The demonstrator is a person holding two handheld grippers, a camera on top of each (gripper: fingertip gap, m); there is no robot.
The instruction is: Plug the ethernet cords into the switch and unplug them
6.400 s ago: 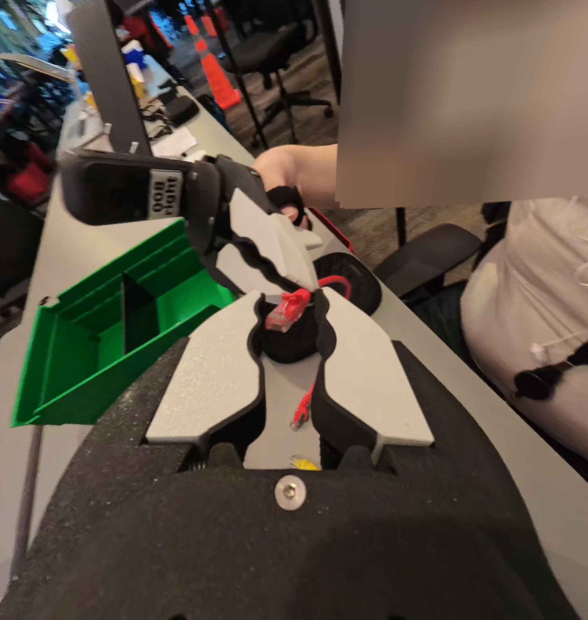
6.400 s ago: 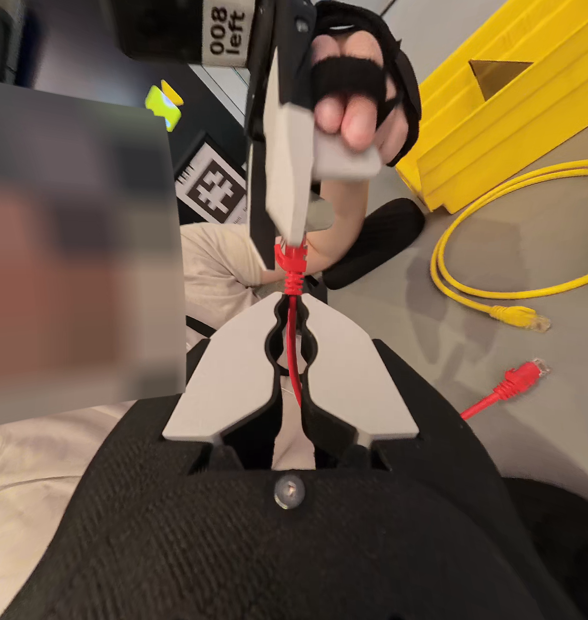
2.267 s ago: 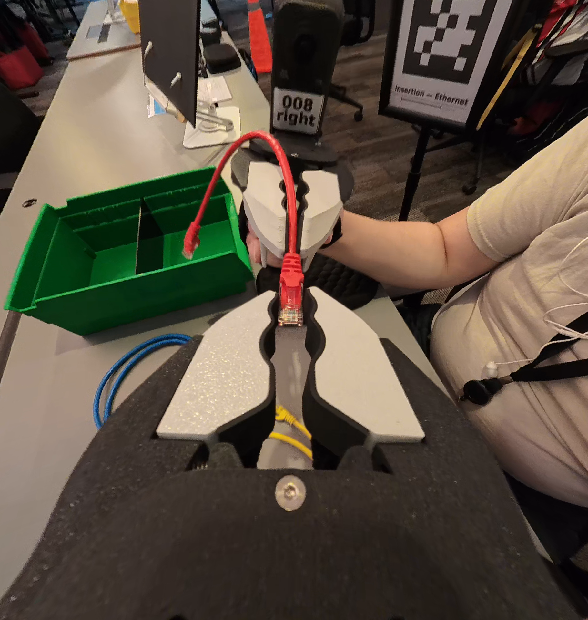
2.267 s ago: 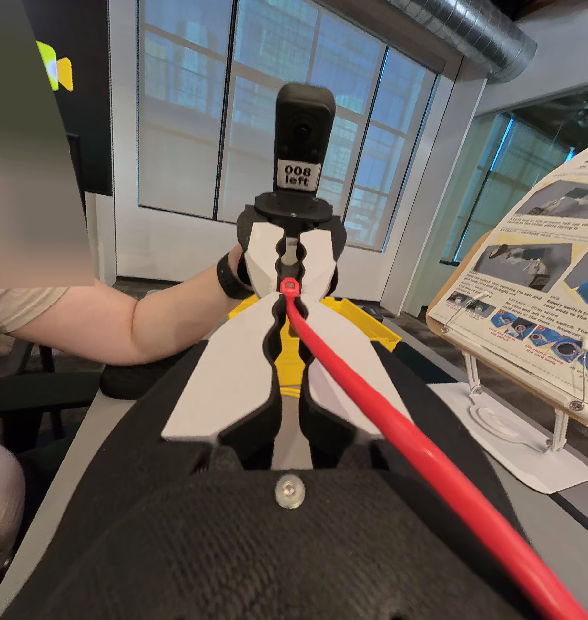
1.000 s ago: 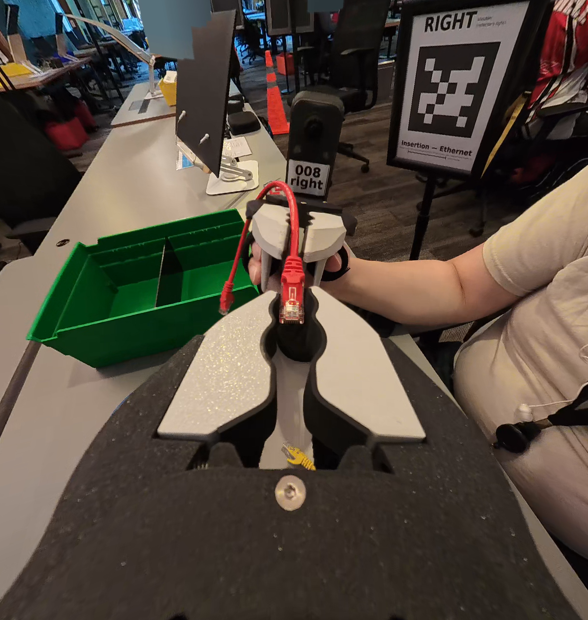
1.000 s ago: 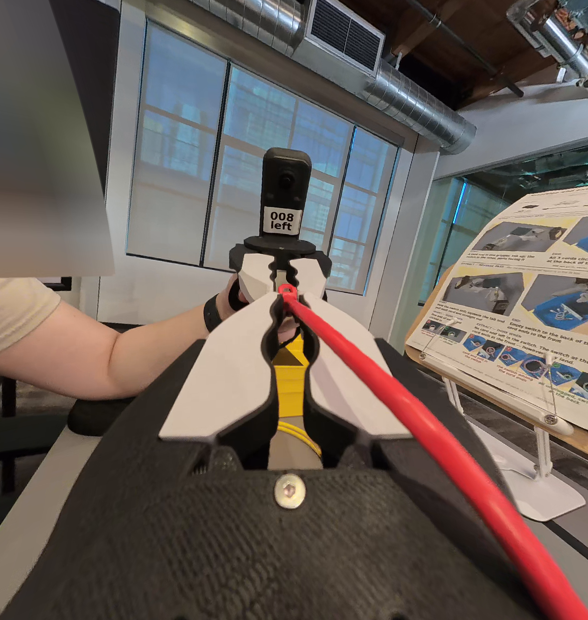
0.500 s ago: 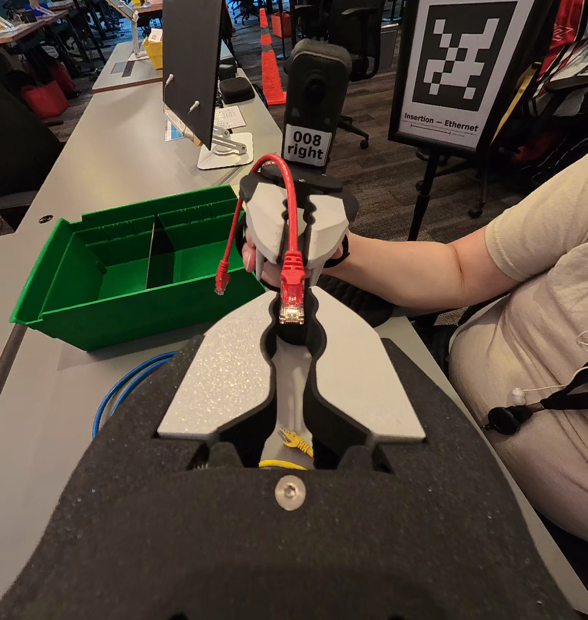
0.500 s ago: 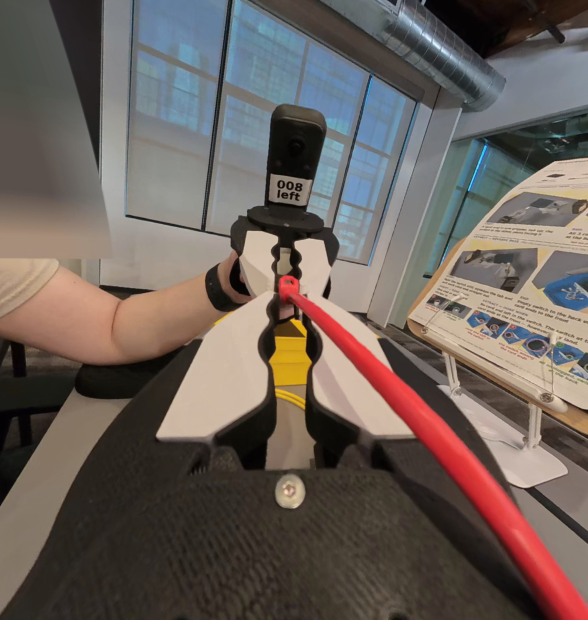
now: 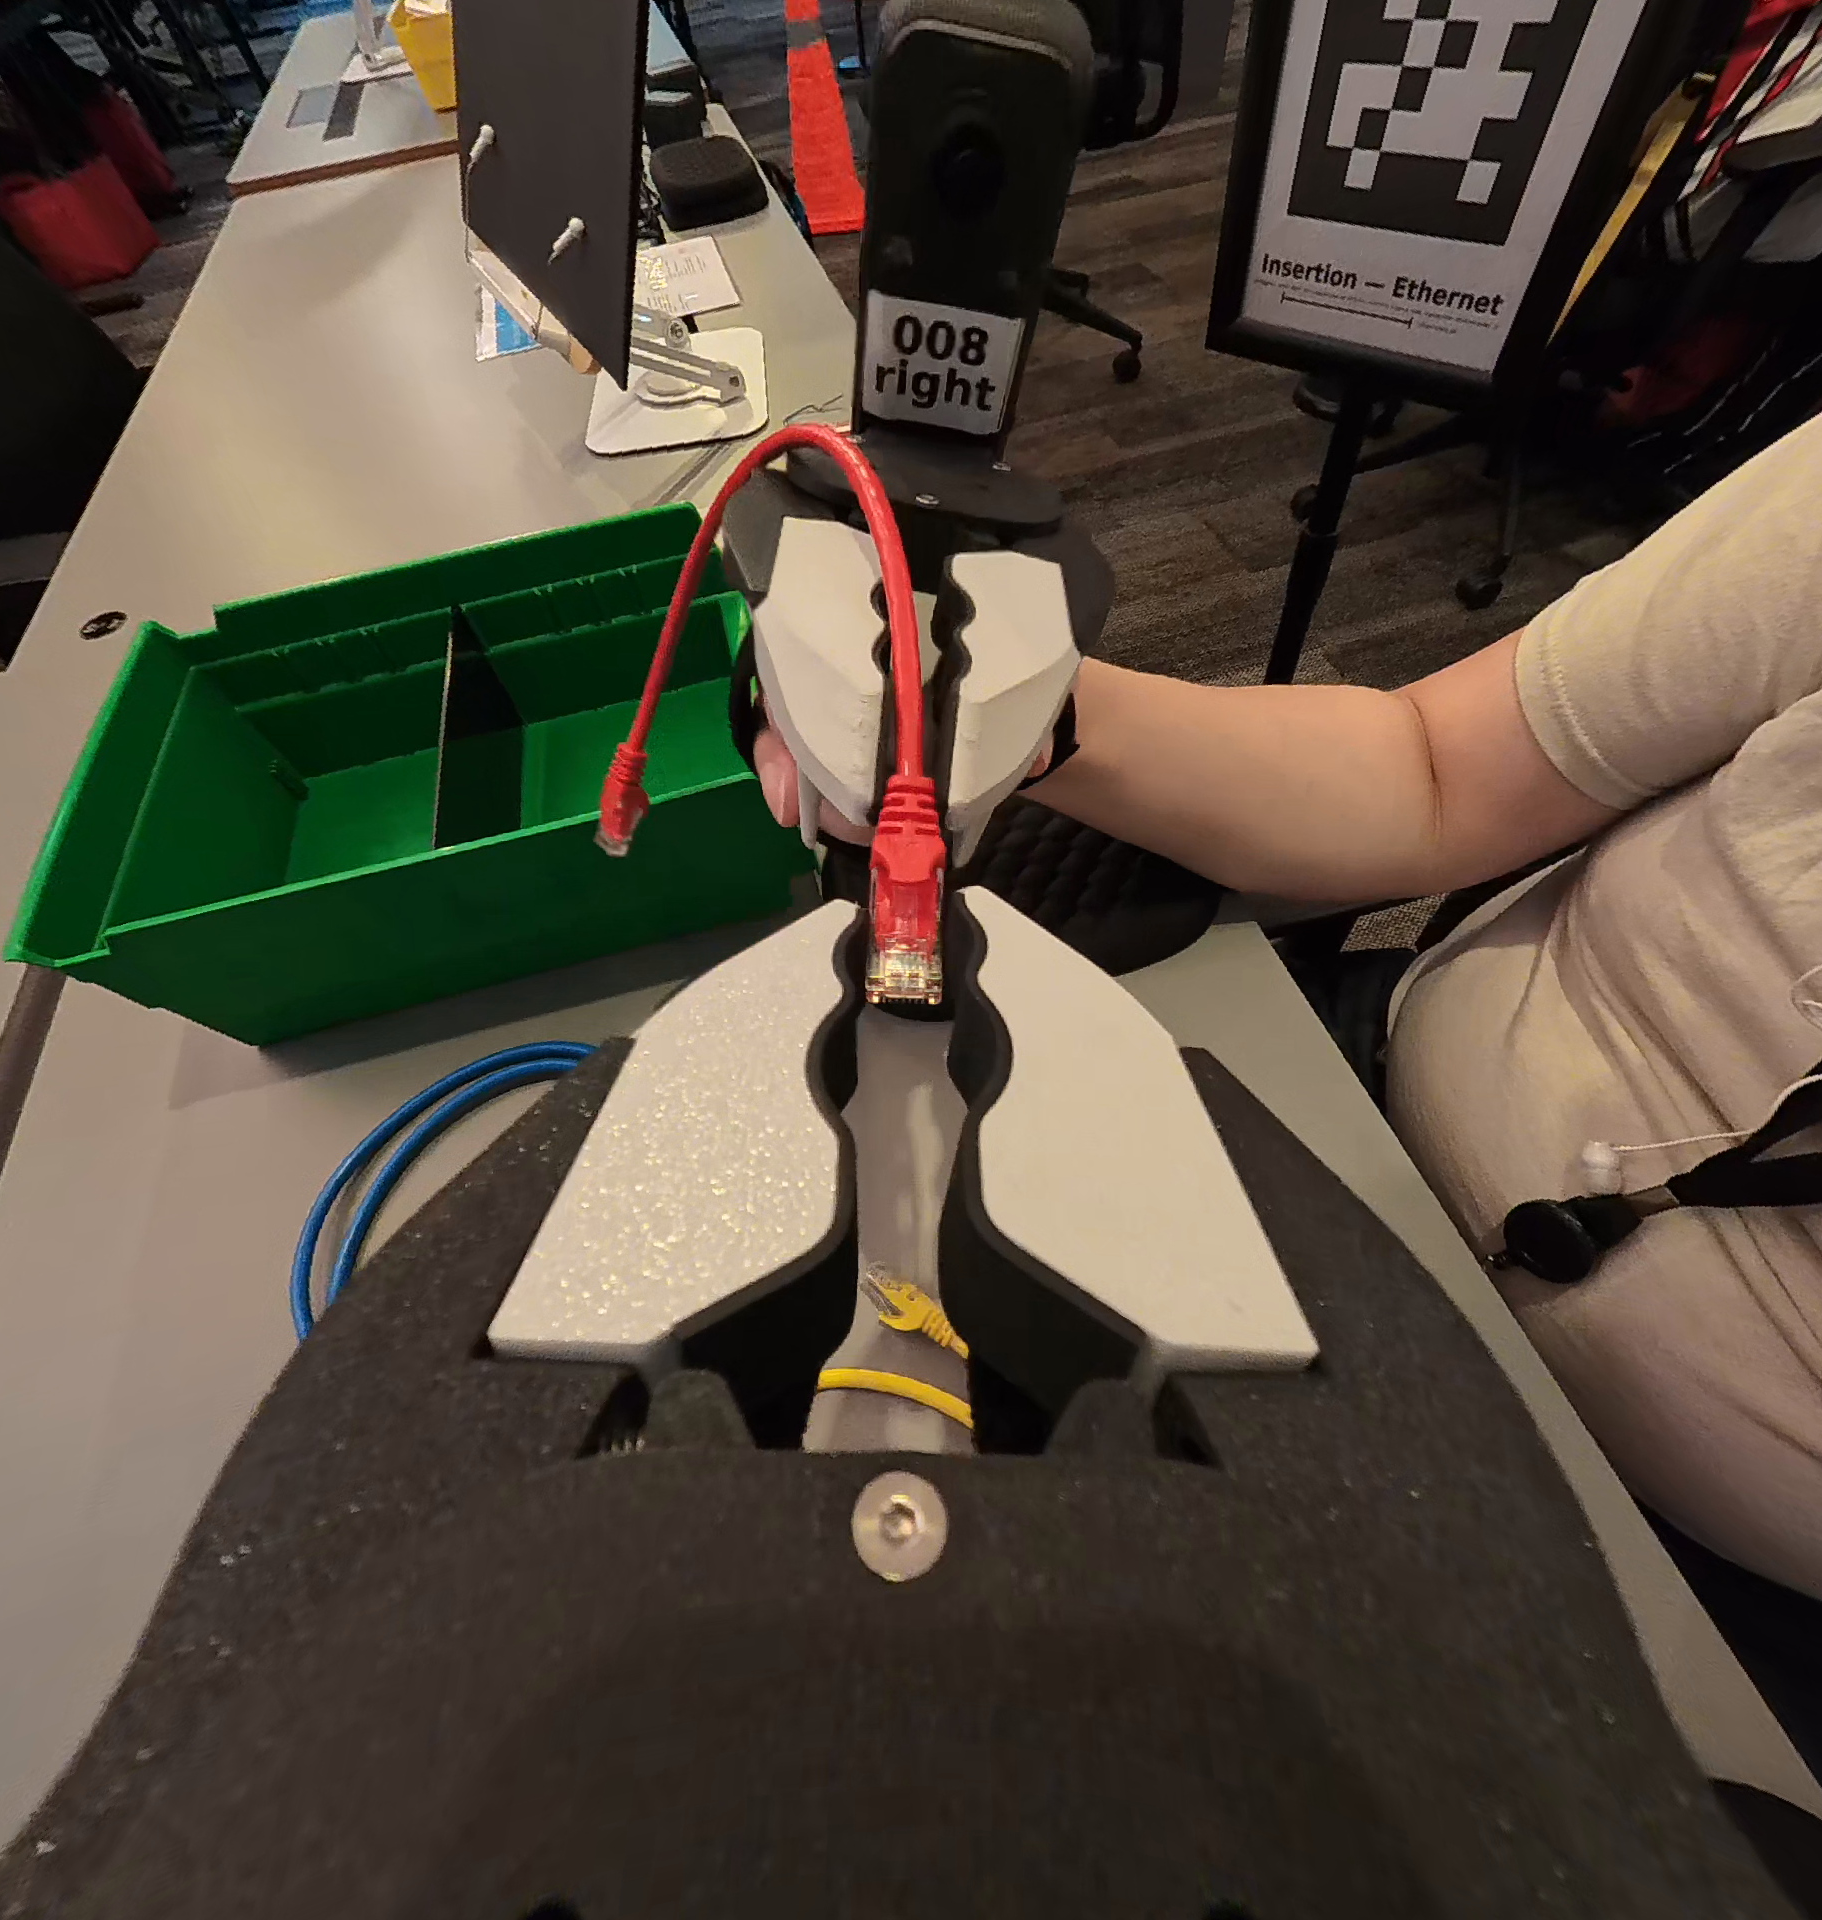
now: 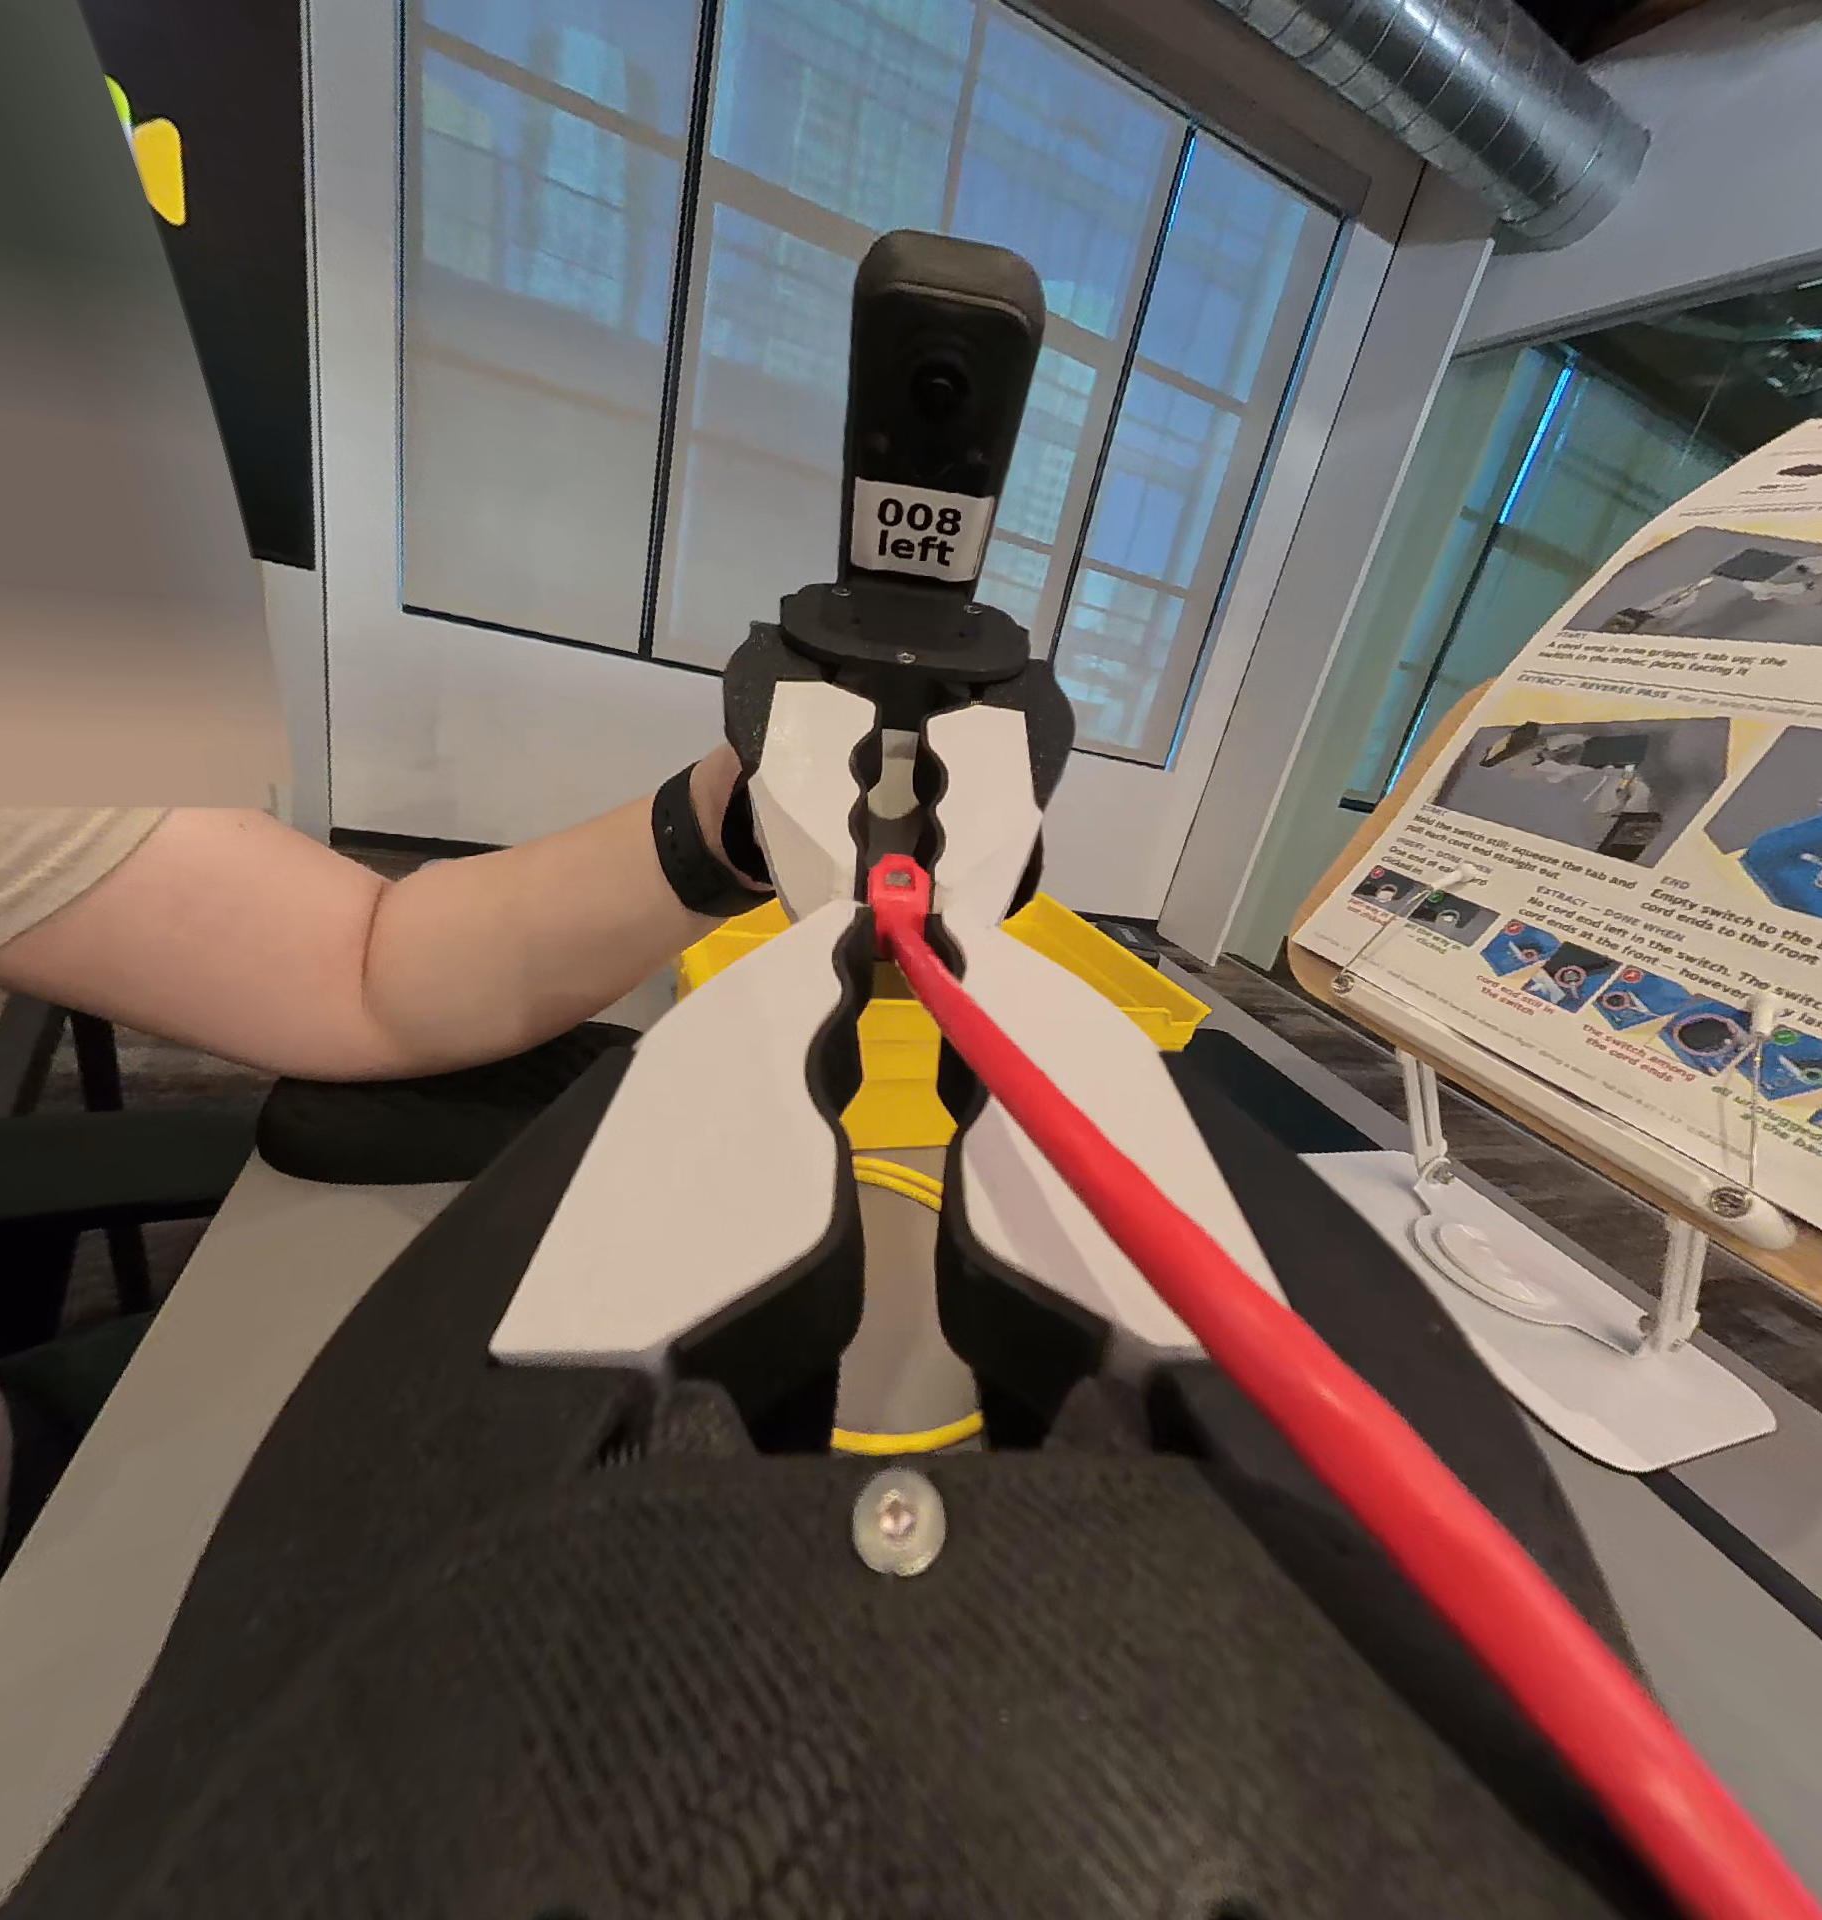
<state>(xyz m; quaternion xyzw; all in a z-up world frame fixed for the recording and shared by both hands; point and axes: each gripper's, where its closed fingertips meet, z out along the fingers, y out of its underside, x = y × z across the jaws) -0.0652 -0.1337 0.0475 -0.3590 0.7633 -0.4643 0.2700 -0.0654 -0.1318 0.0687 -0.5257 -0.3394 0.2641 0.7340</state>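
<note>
A short red ethernet cord (image 9: pixel 891 582) is held between the two grippers, which face each other above the grey table (image 9: pixel 263 436). My left gripper (image 9: pixel 904 916) is shut on the cord's red plug (image 9: pixel 902 940), with the clear tip pointing towards the camera. My right gripper (image 10: pixel 899 916) is shut on the same cord at the red boot (image 10: pixel 899 891) just behind that plug. It also shows in the left wrist view (image 9: pixel 904 831). The cord arches over the right gripper and its free plug (image 9: pixel 616 816) hangs over the green bin.
A green divided bin (image 9: pixel 367 883) stands on the left, with a blue cable (image 9: pixel 387 1143) and a yellow cable (image 9: pixel 917 1325) lying on the table. A yellow bin (image 10: pixel 1104 971), an instruction board on a stand (image 10: pixel 1613 935) and a person's arm (image 9: pixel 1302 790) are close by. Only a small space, under 4 cm, lies between the two pairs of fingers.
My right gripper's fingers parted a little and came together once more on the cord behind the plug. Both grippers tilted down slightly. My left gripper kept hold of the plug.
</note>
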